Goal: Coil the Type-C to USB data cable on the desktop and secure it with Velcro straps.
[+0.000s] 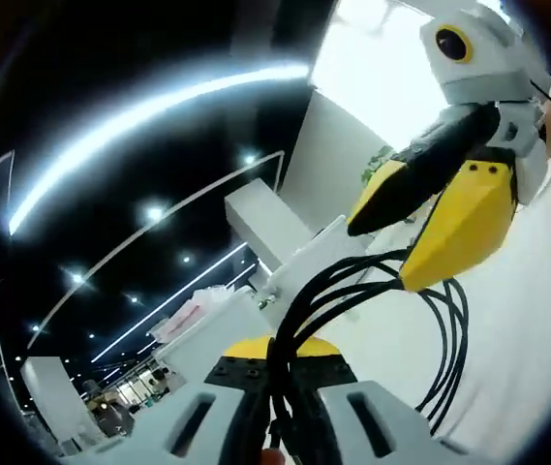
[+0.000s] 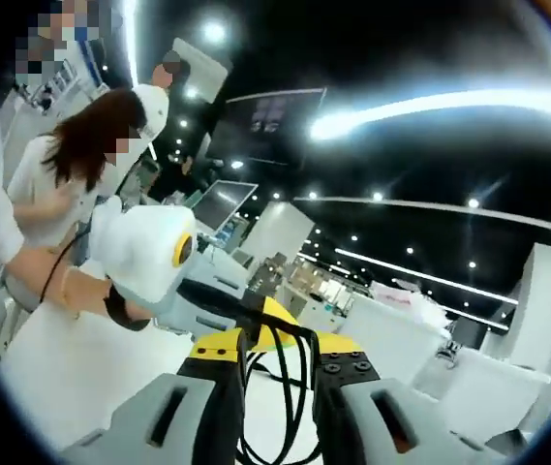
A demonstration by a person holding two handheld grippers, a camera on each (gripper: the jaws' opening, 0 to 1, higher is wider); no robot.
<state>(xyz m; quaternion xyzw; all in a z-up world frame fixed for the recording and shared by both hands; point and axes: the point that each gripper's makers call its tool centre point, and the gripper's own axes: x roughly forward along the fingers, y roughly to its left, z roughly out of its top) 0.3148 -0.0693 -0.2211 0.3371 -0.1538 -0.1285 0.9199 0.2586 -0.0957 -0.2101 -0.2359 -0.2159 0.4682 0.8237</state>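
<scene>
Clamping coiled black cable (image 1: 299, 320) between both hand-held grippers (image 1: 280, 407) (image 2: 280, 383), raised midair.

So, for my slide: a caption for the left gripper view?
Both claws grip the looped thin black cable.

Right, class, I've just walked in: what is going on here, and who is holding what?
A person works with two hand-held grippers. The left gripper is shut on a bundle of black cable loops. The right gripper is clamped on the same loops higher up. The coil is lifted between them, and no Velcro strap can be made out on it yet.
</scene>
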